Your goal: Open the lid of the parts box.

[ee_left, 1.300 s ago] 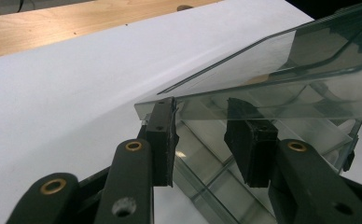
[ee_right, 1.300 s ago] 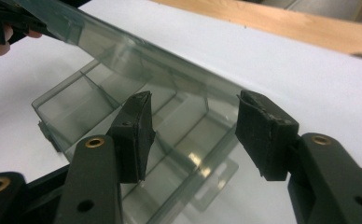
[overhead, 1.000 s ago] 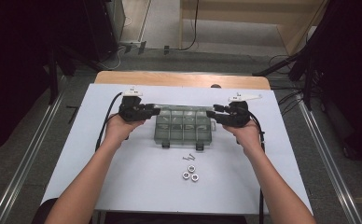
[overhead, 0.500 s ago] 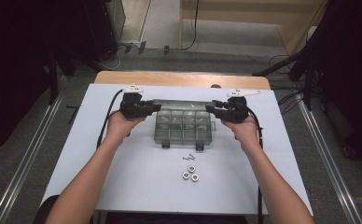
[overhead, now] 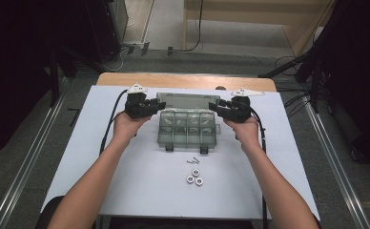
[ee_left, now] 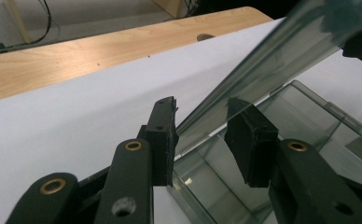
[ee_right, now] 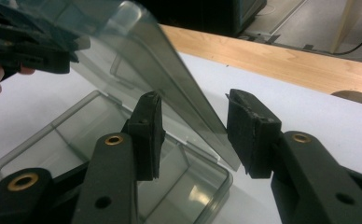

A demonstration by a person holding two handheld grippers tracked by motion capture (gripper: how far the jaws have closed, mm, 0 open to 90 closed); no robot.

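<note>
- The clear compartment box sits in the middle of the white table, its two latches facing the person.
- Its smoky transparent lid is swung up and back from the far edge, tilted over the open tray.
- The left gripper is at the lid's left end. In the left gripper view the lid edge runs between the two black pads, with a gap visible on both sides, so the jaws stand apart around it and are not clamped on it.
- The right gripper is at the lid's right end. In the right gripper view the lid edge lies between the pads, clear of both; the jaws have just been closing a little yet are still apart.
- The box's compartments show below both sets of jaws.
- Near the person, just in front of the box, lie a small screw and three nuts, close together.
- The wooden tabletop edge shows beyond the white surface.
</note>
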